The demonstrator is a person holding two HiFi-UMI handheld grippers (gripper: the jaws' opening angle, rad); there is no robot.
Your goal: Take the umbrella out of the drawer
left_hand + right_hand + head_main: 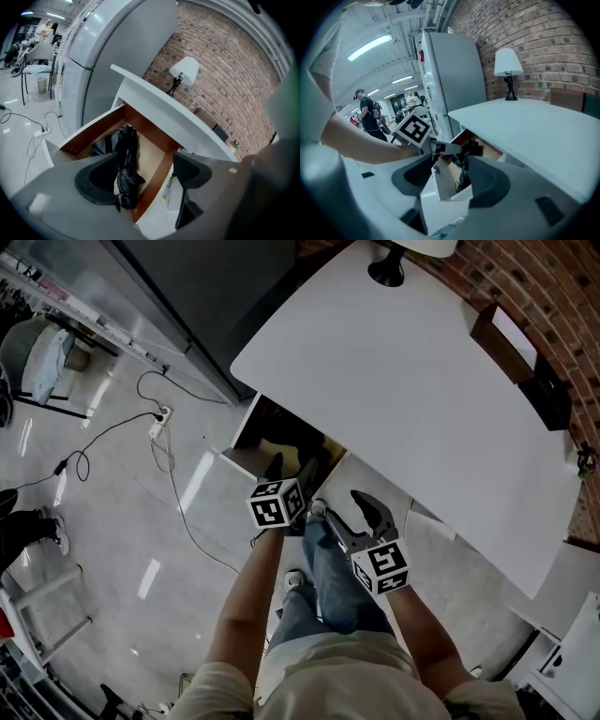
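Left tool (291,474): jaws apart, clamped on nothing; poised over the open drawer, aimed at the umbrella.
Right tool (452,173): jaws apart, empty; just beside the left tool, near the drawer front.
Drawer (161,168): pulled out from under the counter (403,381); opening step judged complete.
Umbrella (126,164): black, folded, lying lengthwise on the drawer floor; not yet gripped.
Remaining: lower onto the umbrella, clamp, lift clear of the drawer.
Progress: early; approach stage only.
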